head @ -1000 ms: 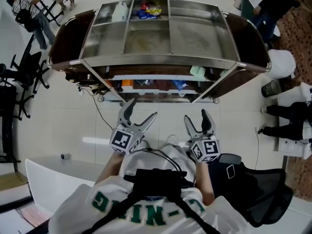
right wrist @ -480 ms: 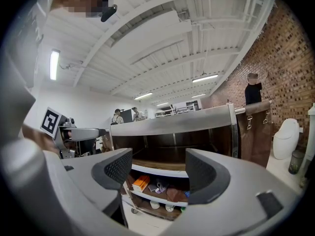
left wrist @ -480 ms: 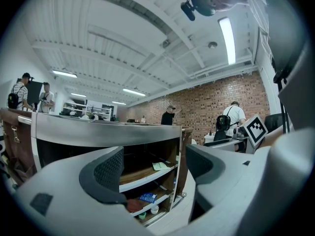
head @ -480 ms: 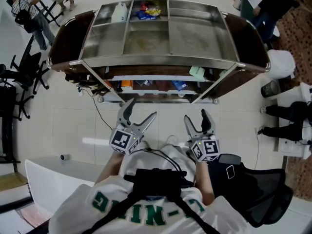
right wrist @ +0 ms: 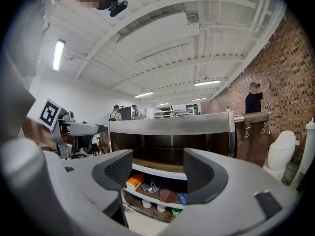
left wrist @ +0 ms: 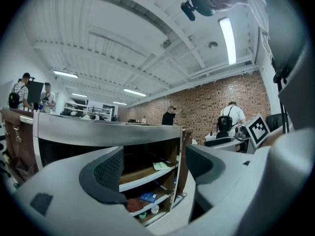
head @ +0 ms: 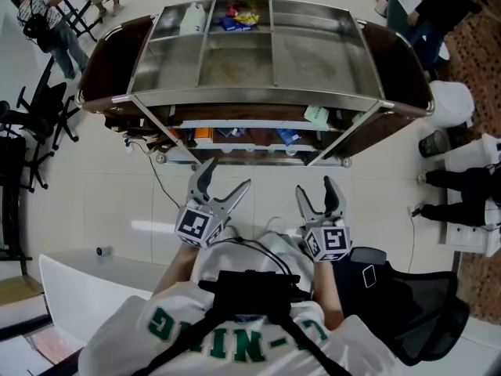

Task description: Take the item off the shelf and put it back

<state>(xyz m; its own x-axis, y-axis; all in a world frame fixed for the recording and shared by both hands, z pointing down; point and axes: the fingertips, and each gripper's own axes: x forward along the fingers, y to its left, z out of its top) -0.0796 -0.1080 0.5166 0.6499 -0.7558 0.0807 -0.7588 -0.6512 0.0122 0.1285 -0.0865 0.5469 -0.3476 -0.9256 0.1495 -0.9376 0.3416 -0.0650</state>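
Note:
A metal-topped shelf unit [head: 250, 100] stands in front of me, with wooden shelves below. On the shelves lie an orange box [right wrist: 134, 181], a blue packet [left wrist: 147, 197], a pale green card [head: 316, 114] and small cups. My left gripper [head: 223, 177] is open and empty, held level, short of the shelves. To its right, my right gripper [head: 319, 194] also stands open with nothing between its jaws, pointing at the middle shelves. Both are held close to my chest.
Colourful packets and a white bottle [head: 192, 18] sit in the top tray at the back. A cable [head: 160, 186] runs across the floor. Office chairs [head: 39, 116] stand at left, a black bag [head: 399, 288] at right. People stand by the brick wall [left wrist: 226, 122].

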